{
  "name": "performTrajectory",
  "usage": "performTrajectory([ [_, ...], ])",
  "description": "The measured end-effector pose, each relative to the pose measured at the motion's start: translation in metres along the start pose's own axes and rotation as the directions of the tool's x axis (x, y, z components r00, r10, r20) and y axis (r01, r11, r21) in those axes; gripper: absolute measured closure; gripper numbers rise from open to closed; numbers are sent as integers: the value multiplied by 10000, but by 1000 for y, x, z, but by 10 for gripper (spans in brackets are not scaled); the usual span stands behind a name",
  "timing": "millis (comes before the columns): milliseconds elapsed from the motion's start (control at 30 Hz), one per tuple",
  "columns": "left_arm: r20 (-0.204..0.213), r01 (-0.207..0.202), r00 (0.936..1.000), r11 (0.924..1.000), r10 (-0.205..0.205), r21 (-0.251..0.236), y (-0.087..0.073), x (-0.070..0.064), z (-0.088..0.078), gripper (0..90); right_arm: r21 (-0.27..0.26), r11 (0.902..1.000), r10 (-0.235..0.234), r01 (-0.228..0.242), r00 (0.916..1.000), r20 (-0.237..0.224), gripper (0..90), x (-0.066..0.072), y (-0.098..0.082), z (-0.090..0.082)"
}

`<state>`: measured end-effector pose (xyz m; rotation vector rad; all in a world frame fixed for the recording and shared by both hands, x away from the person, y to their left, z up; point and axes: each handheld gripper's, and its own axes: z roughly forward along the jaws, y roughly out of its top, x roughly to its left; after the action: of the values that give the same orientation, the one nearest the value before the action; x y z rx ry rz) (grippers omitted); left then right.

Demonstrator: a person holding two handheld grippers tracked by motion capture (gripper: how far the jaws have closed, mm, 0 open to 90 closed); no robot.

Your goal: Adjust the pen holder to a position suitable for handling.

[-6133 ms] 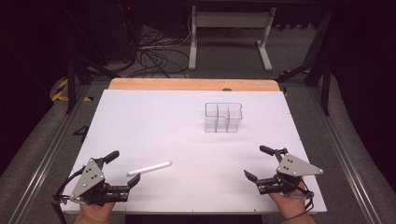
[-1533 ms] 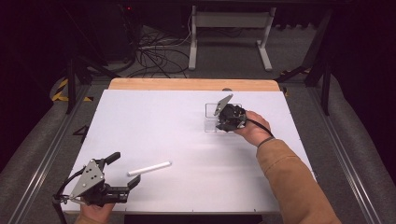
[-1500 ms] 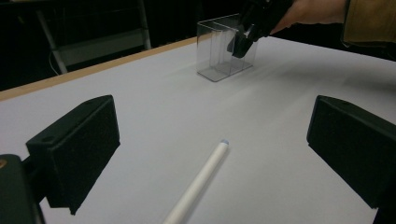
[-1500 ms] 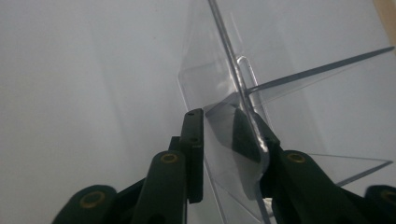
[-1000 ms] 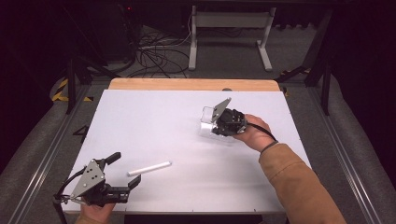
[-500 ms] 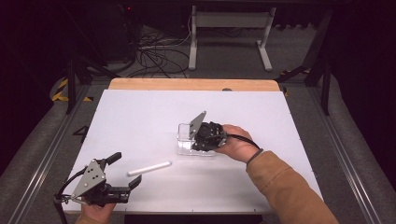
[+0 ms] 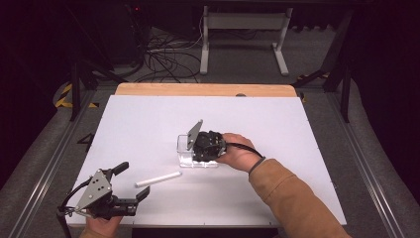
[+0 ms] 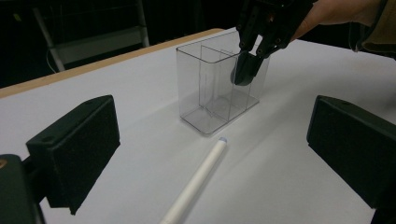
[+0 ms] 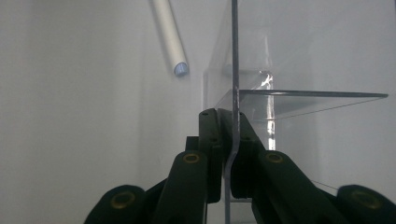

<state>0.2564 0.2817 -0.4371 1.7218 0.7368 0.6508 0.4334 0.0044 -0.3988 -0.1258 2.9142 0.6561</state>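
Right hand-held gripper (image 7: 198,147) pinches the clear box (image 7: 190,151) wall mid-frame; left hand-held gripper (image 7: 130,184) gapes open lower left, beside a white tube (image 7: 158,179).

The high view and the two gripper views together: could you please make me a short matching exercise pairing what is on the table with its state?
Things:
1. right gripper
2. left gripper
3. white tube
4. clear divided box

States:
A. lying flat on the white table
B. open, holding nothing
C. standing upright, pinched by one wall
D. shut on a clear wall

Pairs: 1-D, 2-B, 3-A, 4-C
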Motion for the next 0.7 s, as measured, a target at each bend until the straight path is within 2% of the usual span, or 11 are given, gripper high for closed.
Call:
performTrajectory([
  [367,3,-58,10000,10000,58,41,0,0,1,33,-19,10000,1,-1,10000,-3,850,-3,-2,0],
  [700,10,-167,9999,9998,167,66,1,0,2,33,-101,9994,343,-343,9994,2,856,-4,-2,1],
])
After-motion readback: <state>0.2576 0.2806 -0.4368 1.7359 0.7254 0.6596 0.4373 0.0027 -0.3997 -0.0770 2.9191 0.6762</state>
